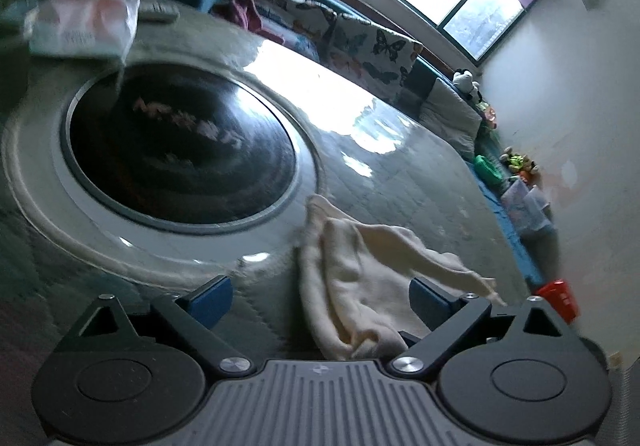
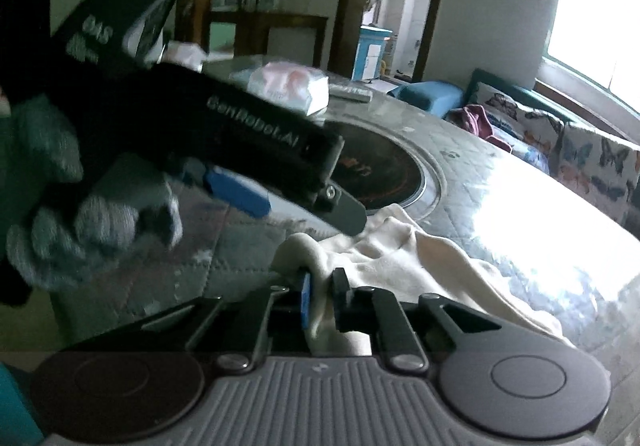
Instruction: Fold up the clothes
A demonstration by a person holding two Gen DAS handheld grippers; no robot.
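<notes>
A cream cloth point(image 1: 360, 278) lies crumpled on the glass-topped round table point(image 1: 400, 166). My left gripper point(image 1: 320, 298) is open, its blue pads wide apart just above the cloth's near end. In the right wrist view my right gripper point(image 2: 322, 298) is shut on a fold of the cream cloth point(image 2: 400, 258), which runs away to the right. The left gripper's black body point(image 2: 248, 138), held by a gloved hand point(image 2: 80, 222), hovers over the cloth's far left part.
A black round hotplate point(image 1: 180, 150) sits in the table's middle. A tissue pack point(image 1: 84, 22) and a remote point(image 2: 352, 92) lie at the far side. A butterfly-print sofa point(image 1: 360, 42) stands beyond the table under the window. A red object point(image 1: 560, 298) is at the right.
</notes>
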